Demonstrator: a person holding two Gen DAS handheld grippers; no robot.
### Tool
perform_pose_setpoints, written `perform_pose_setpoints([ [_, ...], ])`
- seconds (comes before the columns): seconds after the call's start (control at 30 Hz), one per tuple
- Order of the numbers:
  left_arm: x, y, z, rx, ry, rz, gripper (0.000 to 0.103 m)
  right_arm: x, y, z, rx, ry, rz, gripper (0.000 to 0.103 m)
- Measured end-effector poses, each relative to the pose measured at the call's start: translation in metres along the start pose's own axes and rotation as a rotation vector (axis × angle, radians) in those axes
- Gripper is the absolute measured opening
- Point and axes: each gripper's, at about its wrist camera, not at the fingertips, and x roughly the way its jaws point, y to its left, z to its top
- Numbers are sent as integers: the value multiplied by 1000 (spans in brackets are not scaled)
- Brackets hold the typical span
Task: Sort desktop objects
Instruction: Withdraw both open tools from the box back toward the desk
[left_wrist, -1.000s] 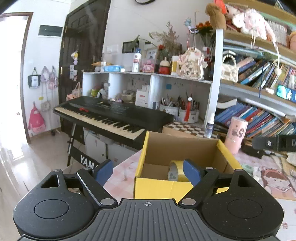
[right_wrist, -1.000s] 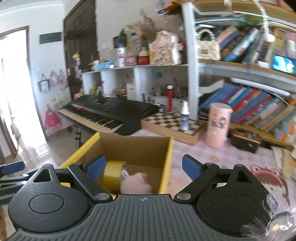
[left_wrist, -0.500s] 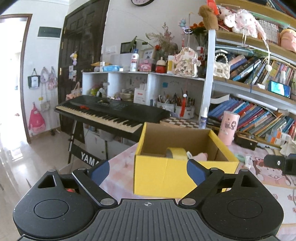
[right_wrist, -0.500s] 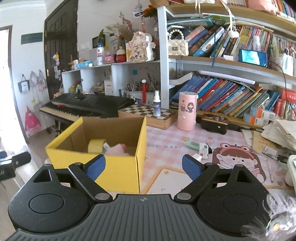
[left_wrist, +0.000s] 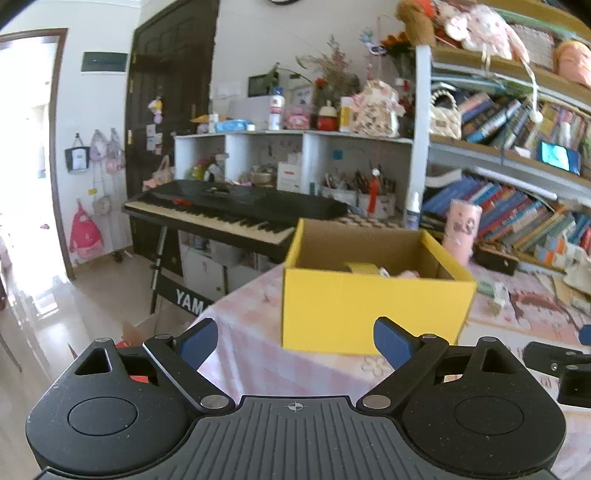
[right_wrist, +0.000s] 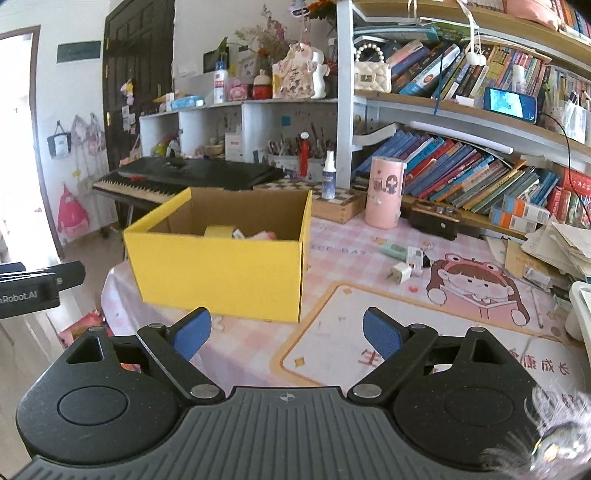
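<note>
Both grippers, left gripper (left_wrist: 295, 338) and right gripper (right_wrist: 287, 334), are pulling back with jaws wide and empty, leaving the yellow box (right_wrist: 221, 269) at 12 o'clock on the pink-checked table (right_wrist: 332, 266). Tape roll (right_wrist: 218, 231) sits inside; a white charger (right_wrist: 399, 272) at 2 o'clock is likely awaiting sorting.

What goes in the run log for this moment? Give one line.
left gripper: open, holds nothing | right gripper: open, holds nothing | yellow box: on table, tape roll inside | white charger: on mat
</note>
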Motion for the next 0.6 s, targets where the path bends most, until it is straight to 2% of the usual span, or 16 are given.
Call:
perform_pose_setpoints([
  [0.33, -5, -13, -11, 76, 54, -77, 93, -5, 3, -16, 30, 75, 3, 89],
  [0.6, -7, -17, -16, 98, 82, -113, 94, -10, 6, -20, 27, 83, -3, 89],
])
